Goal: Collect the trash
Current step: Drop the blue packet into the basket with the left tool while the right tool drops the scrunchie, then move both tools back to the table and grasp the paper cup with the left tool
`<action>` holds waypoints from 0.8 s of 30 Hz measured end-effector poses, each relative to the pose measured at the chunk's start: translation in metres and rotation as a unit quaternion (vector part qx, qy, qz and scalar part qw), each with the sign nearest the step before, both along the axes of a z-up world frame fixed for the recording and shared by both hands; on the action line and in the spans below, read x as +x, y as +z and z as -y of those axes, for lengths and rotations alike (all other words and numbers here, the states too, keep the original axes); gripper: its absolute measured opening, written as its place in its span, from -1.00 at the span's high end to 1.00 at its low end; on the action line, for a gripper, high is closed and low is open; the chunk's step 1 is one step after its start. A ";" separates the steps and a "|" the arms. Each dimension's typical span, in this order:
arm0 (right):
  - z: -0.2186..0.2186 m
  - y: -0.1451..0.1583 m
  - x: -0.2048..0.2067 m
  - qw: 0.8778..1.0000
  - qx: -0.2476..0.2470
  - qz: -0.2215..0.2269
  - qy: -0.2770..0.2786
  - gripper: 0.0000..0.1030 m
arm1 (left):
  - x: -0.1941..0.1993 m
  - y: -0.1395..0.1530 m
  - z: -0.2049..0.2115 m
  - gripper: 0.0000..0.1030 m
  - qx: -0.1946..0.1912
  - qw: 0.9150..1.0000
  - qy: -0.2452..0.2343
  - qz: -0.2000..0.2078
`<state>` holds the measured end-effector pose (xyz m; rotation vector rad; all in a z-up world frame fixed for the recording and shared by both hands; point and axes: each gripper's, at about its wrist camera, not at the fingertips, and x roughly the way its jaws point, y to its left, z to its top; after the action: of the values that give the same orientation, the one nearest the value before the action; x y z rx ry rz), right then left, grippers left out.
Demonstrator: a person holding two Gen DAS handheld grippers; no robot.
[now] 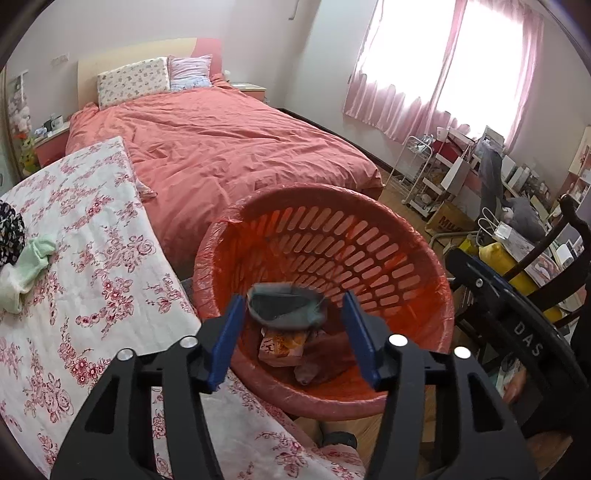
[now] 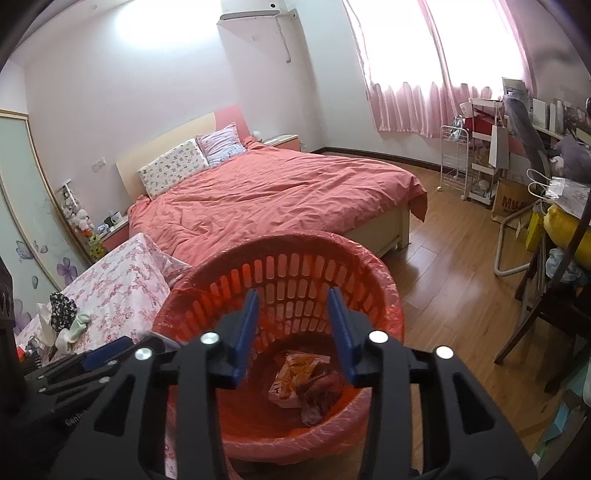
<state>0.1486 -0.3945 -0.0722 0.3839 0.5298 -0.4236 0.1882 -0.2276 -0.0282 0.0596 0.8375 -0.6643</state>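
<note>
We get strong daylight through the pink curtains (image 1: 424, 81), blown out to white in both views. Glare washes the wall (image 2: 147, 33) above the bed (image 2: 280, 192) too. We see heavy fisheye bending and dark corners. A grey scrap (image 1: 286, 304) over the basket (image 1: 424, 258) is motion-blurred; the rest stays fairly sharp.

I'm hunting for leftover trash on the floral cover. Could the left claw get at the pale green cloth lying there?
Probably yes. The pale green cloth lies uncovered on the floral cover, nothing between it and the left claw, whose jaws stand open over the red basket.
</note>
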 end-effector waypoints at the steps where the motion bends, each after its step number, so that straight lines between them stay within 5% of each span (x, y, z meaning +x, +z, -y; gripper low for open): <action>1: -0.001 0.000 -0.001 1.000 -0.001 -0.001 -0.002 0.14 | -0.001 0.000 -0.002 -0.12 0.001 1.000 0.003 0.001; 12: -0.026 0.009 -0.006 1.000 -0.024 -0.014 0.009 -0.05 | -0.002 0.009 -0.043 -0.38 0.034 0.997 0.055 0.035; 24: -0.112 0.022 0.023 0.993 -0.051 -0.032 0.097 -0.05 | -0.007 0.013 -0.157 -0.45 0.064 0.984 0.155 0.051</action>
<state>0.1719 -0.2821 -0.0498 0.2186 0.5988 -0.2742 0.1816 -0.0708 -0.0155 0.0766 0.7692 -0.3110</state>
